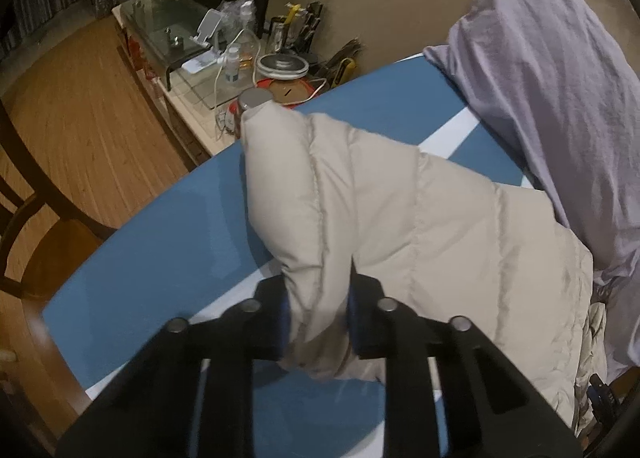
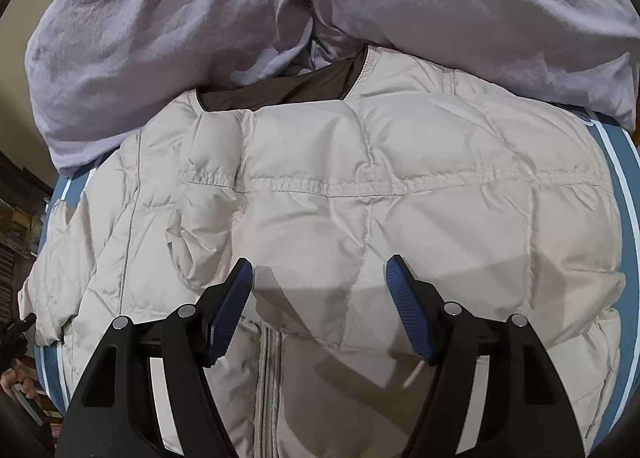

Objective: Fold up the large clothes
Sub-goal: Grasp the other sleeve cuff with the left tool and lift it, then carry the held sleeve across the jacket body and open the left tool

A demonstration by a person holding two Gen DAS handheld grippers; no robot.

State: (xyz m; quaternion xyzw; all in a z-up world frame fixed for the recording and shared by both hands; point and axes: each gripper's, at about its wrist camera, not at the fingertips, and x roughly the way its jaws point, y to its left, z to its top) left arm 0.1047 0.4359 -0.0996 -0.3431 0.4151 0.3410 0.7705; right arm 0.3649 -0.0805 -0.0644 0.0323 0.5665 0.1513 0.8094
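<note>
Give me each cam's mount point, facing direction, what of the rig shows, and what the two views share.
Left wrist: on the left claw, angled down across the blue table toward a cluttered side counter; its black fingers pinch the beige puffer jacket sleeve.
Right wrist: on the right claw, looking steeply down on the jacket body; blue pads stand apart, clear of fabric. Fingers of a hand show at the lower left edge.
Shared: jacket, table, lavender bedding.
</note>
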